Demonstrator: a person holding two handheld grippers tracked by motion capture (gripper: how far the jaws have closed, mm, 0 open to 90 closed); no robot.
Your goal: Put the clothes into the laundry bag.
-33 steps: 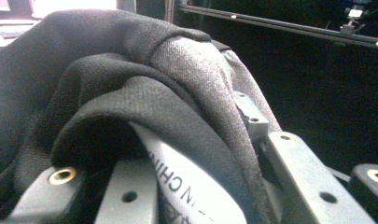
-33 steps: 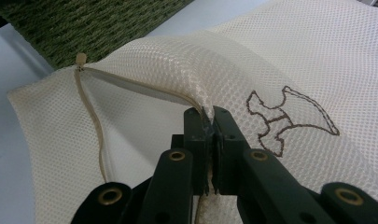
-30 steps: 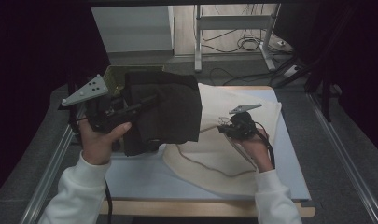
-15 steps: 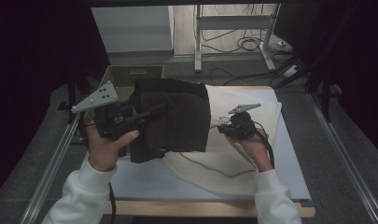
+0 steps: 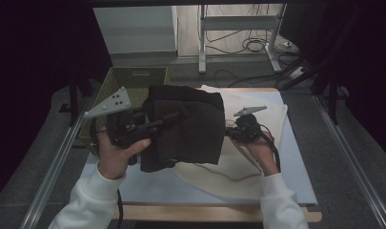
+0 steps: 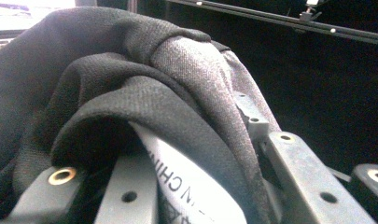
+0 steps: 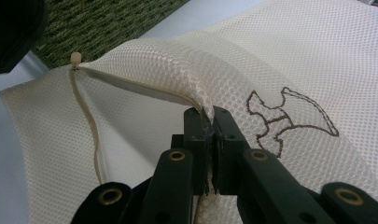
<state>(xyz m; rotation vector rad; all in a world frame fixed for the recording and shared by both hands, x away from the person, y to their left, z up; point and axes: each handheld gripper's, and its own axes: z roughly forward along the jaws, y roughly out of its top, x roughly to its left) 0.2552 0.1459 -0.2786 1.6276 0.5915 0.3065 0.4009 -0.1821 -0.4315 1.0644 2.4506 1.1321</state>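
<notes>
1. Left gripper (image 5: 169, 119) pinches the black garment (image 5: 188, 126), held aloft at frame centre.
2. Right gripper (image 7: 210, 119), pressed together, nips the mesh laundry bag (image 7: 280, 56) at its lifted opening edge.
3. Step judged: loading the bag. Next move calls for feeding the garment into the opening.

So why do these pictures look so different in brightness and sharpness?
High view: dim overall, black at the sides, brighter floor at the back; the dark garment shows little detail. Left gripper view: the garment sits very close, weave sharp on the fold but soft at the bottom edge, background black. Right gripper view: evenly lit and crisp, the mesh bag holes clear, with no glare.
</notes>
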